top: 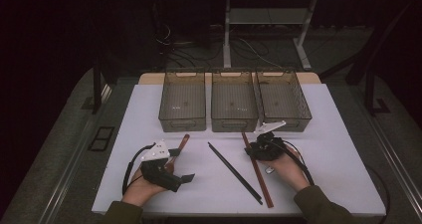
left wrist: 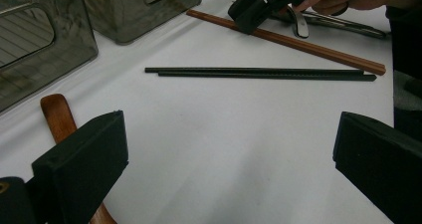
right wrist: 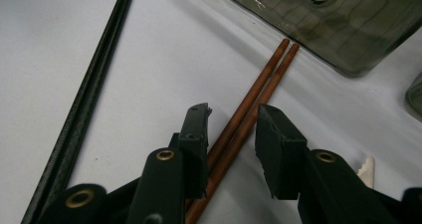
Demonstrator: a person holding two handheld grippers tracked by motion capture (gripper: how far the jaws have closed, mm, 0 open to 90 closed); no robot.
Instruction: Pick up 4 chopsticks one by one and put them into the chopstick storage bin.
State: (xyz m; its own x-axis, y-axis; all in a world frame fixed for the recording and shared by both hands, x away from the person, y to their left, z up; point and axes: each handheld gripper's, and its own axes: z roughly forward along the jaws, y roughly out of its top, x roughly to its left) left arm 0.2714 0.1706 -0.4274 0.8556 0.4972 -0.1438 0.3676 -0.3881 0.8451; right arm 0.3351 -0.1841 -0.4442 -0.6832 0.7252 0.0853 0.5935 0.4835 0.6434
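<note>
Brown chopsticks, 2 side by side, lie on the white table before 3 grey bins. Right gripper straddles them, jaws narrowly apart, unclamped. Left gripper hangs wide apart beside a wooden handle; black chopsticks between.

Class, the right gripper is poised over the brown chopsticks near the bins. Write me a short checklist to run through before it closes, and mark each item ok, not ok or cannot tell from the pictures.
1. Right gripper open, jaws on either side of the brown chopsticks: ok.
2. Both brown sticks lie together between the jaws: ok.
3. Black chopsticks outside the jaws, off to one side: ok.
4. Jaws low enough to grip the sticks against the table: cannot tell.
5. Left gripper open and away from the brown chopsticks: ok.
6. Three bins free of contents: cannot tell; small pale specks show on their floors.
</note>
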